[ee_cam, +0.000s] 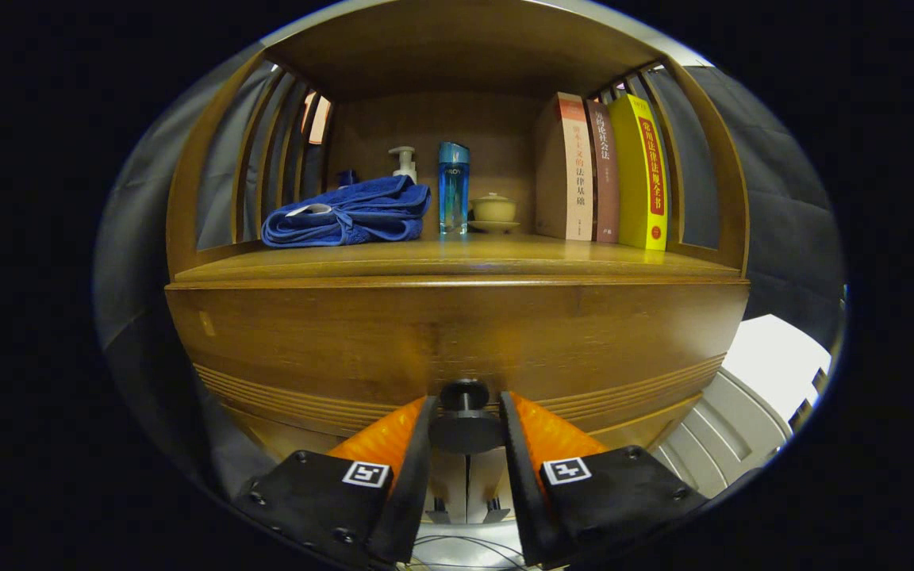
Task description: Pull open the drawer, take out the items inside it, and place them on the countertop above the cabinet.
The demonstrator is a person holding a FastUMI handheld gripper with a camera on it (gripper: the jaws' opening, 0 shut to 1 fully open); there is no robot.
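1. Gripper up against the wooden drawer front, low and central.
2. Fingers flanking the dark round drawer knob, one on each side, narrowly spaced; cannot tell whether both actually press on it.
3. Drawer looks closed, front flush under the counter edge; contents hidden.
4. Horizontal grooves carved along the lower part of the drawer front, left and right of the knob.
5. On the counter above, left: folded blue towel with a white tag on top.
6. Behind the towel: white pump bottle, mostly hidden.
7. Just right of the towel: tall blue bottle, upright.
8. Beside that bottle: small tan lidded cup on a saucer.
9. Right side: three books standing upright, touching – a tan one, a brown one, a yellow one with a red spine band.
10. Slatted wooden side panels closing the shelf left and right, wooden back panel behind.
11. Pale slatted surface visible beyond the cabinet's lower right.
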